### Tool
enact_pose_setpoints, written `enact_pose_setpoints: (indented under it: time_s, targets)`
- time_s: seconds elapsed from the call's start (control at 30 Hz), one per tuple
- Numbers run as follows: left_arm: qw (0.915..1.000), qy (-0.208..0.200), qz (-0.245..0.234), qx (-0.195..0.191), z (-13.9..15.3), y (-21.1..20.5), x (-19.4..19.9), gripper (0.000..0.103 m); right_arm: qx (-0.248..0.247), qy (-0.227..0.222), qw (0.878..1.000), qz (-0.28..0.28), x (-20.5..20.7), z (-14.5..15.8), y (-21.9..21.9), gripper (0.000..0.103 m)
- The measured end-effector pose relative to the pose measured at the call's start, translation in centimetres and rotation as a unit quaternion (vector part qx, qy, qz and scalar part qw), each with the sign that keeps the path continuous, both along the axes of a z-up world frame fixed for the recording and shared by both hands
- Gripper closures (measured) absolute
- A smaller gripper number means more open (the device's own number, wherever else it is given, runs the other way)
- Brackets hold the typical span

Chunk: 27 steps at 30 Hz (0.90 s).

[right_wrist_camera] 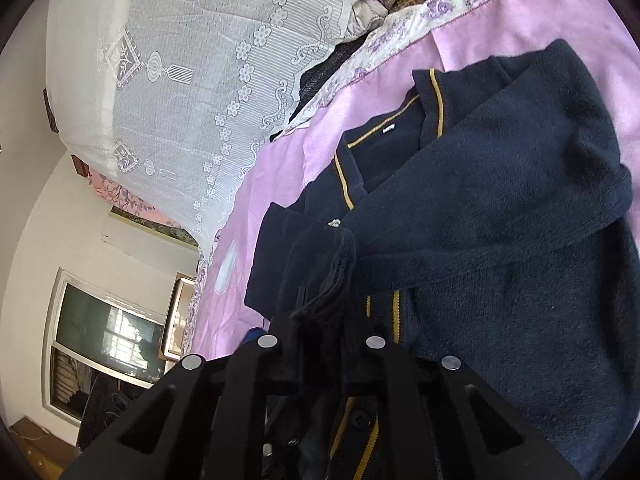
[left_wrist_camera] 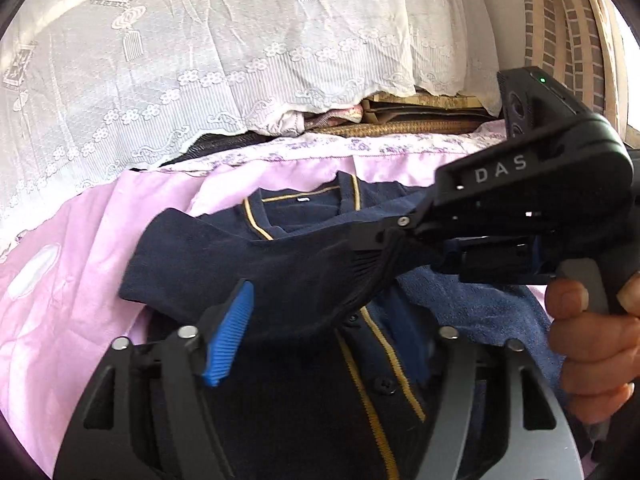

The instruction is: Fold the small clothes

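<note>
Cardigan: navy cardigan [right_wrist_camera: 500, 216] with gold trim lies on a pink sheet [left_wrist_camera: 72, 280] on the bed, collar toward the lace-draped far edge.
Right claw [left_wrist_camera: 384, 248]: clamped on a navy sleeve cuff [left_wrist_camera: 360, 264].
Left claw [left_wrist_camera: 320, 340]: fingers apart, gripping nothing, above the buttoned front.

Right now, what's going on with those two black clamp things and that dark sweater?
A person is folding a small navy cardigan with yellow trim, spread on a pink sheet. The right gripper is shut on the cuff of one sleeve, holding it across the cardigan's front. The left gripper sits open over the buttoned front, gripping nothing. The fold is only partly done.
</note>
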<state>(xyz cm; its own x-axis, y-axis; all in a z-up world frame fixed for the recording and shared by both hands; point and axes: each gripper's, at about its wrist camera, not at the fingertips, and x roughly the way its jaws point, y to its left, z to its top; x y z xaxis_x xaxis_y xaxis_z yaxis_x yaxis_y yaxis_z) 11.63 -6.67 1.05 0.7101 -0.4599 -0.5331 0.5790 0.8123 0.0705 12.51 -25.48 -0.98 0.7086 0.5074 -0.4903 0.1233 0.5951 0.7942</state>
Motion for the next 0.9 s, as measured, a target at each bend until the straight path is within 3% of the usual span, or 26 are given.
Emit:
enact_pose_setpoints:
  time_s: [0.07,0.17,0.23,0.43,0.57,0.67,0.77,0.9]
  targets:
    - [0.9995,-0.024,0.019,0.007,0.5,1.0,0.0,0.023,-0.032,-0.014,0.999,-0.017,-0.2,1.0,-1.0,0.092]
    - [0.9940,-0.069,0.070,0.047,0.4,2.4,1.0,0.021,-0.068,-0.038,0.996,-0.051,-0.5,2.5,-3.5,0.092]
    - [0.9888,-0.072,0.108,0.073,0.0,3.6,2.7,0.021,-0.078,-0.046,0.993,-0.071,-0.5,2.9,-5.4,0.092]
    - [0.9706,0.020,0.213,0.111,-2.9,6.2,8.5,0.021,-0.069,-0.032,0.992,-0.103,-0.1,1.9,-9.9,0.092]
    - [0.9630,0.088,0.229,0.113,-4.5,7.1,9.8,0.021,-0.089,0.002,0.991,-0.099,0.7,-0.2,-10.6,0.092]
    - [0.9682,0.070,0.217,0.103,-3.7,6.6,9.1,0.021,-0.085,0.020,0.991,-0.105,1.0,-1.5,-11.0,0.092]
    - [0.9785,0.039,0.183,0.086,-1.4,4.8,8.2,0.015,-0.069,0.001,0.993,-0.099,0.9,-1.0,-11.0,0.092]
    - [0.9788,0.028,0.187,0.079,0.1,2.9,10.1,0.012,-0.096,-0.031,0.991,-0.082,0.8,0.7,-9.7,0.092]
